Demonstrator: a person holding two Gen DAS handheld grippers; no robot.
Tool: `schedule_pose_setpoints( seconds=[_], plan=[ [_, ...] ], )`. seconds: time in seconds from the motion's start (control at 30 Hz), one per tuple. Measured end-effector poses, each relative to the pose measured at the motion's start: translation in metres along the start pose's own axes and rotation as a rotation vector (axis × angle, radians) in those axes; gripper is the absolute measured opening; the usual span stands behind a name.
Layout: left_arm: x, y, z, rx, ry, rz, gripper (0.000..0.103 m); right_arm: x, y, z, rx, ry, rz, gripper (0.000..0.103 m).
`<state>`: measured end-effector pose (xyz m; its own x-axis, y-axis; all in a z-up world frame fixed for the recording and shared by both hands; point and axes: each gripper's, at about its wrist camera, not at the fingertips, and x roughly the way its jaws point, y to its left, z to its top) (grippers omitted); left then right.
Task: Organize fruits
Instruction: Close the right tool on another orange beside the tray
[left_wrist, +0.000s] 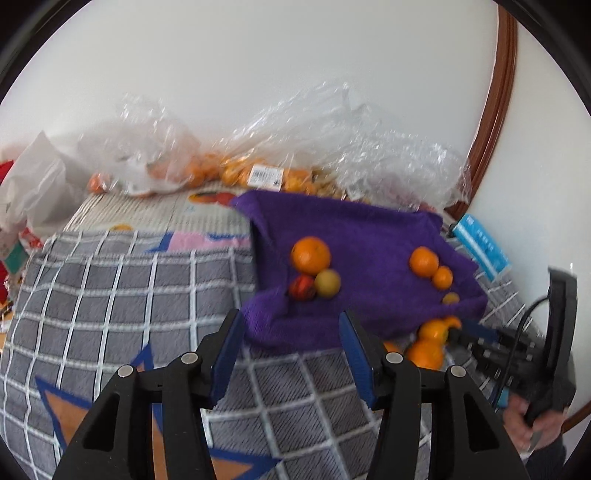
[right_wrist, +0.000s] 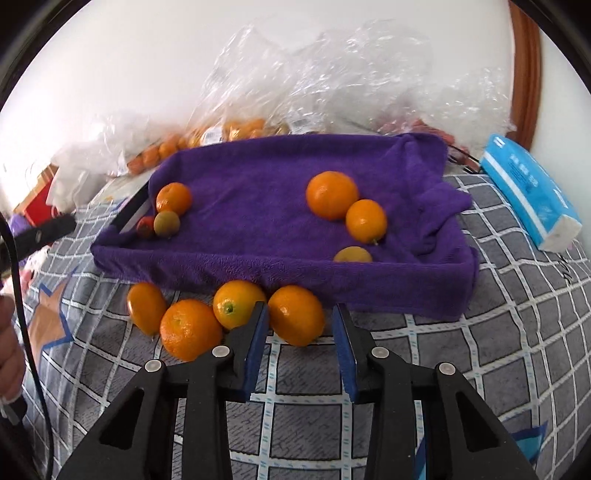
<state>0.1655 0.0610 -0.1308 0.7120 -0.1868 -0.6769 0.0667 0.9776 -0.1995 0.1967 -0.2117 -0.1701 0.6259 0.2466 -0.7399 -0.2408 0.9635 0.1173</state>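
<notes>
A tray draped in a purple towel sits on a grey checked blanket. At its left end lie an orange, a red fruit and a yellow-green fruit. At its right end lie two oranges and a small yellow fruit. Several oranges lie on the blanket against the tray's near side. My right gripper is open around the rightmost one; the right pad stands clear of it. My left gripper is open and empty before the tray's near left corner.
Crinkled clear plastic bags holding more oranges are piled along the wall behind the tray. A blue tissue pack lies to the tray's right. White bags sit at the far left. A person's hand holds the right gripper's handle.
</notes>
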Motion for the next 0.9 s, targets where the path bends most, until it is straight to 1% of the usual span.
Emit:
schedule_pose_setpoints(
  seconds=[0.07,0.1,0.17,0.3,0.37,0.43,0.57,0.6,0.67,0.73,0.83,0.9],
  plan=[
    [0.004,0.004,-0.011,-0.011,0.038,0.011,0.051,0.001,0.0,0.001,-0.016,-0.004,0.004,0.036],
    [0.007,0.005,-0.017,-0.016,0.066,0.01,0.051,0.002,-0.001,0.002,-0.015,-0.001,0.013,0.036],
    [0.011,0.007,-0.028,-0.03,0.098,0.01,0.051,0.005,-0.005,0.002,-0.013,0.014,0.029,0.036],
    [0.018,0.004,-0.042,-0.028,0.141,0.034,0.051,0.008,-0.002,-0.001,-0.023,0.025,0.028,0.033],
    [0.016,0.001,-0.047,-0.005,0.13,0.057,0.051,0.001,0.0,-0.004,-0.04,0.012,0.002,0.033],
    [0.015,-0.002,-0.049,0.006,0.13,0.084,0.052,-0.011,-0.003,-0.01,-0.033,0.0,0.002,0.033],
    [0.013,-0.001,-0.051,0.001,0.13,0.105,0.059,-0.017,-0.009,-0.02,0.001,-0.007,0.007,0.033],
    [0.013,0.0,-0.051,-0.001,0.13,0.112,0.059,-0.014,-0.01,-0.023,0.01,0.001,-0.002,0.033],
    [0.012,0.001,-0.051,-0.003,0.129,0.11,0.059,-0.015,-0.01,-0.026,0.014,-0.009,-0.008,0.033],
    [0.012,0.003,-0.051,-0.011,0.127,0.108,0.059,-0.017,-0.009,-0.026,0.01,-0.019,-0.033,0.033],
    [0.012,0.001,-0.052,-0.011,0.129,0.097,0.067,-0.015,-0.009,-0.027,0.008,-0.008,-0.038,0.033],
    [0.013,0.0,-0.052,-0.005,0.131,0.098,0.069,-0.015,-0.007,-0.027,0.002,-0.01,-0.067,0.033]
  ],
)
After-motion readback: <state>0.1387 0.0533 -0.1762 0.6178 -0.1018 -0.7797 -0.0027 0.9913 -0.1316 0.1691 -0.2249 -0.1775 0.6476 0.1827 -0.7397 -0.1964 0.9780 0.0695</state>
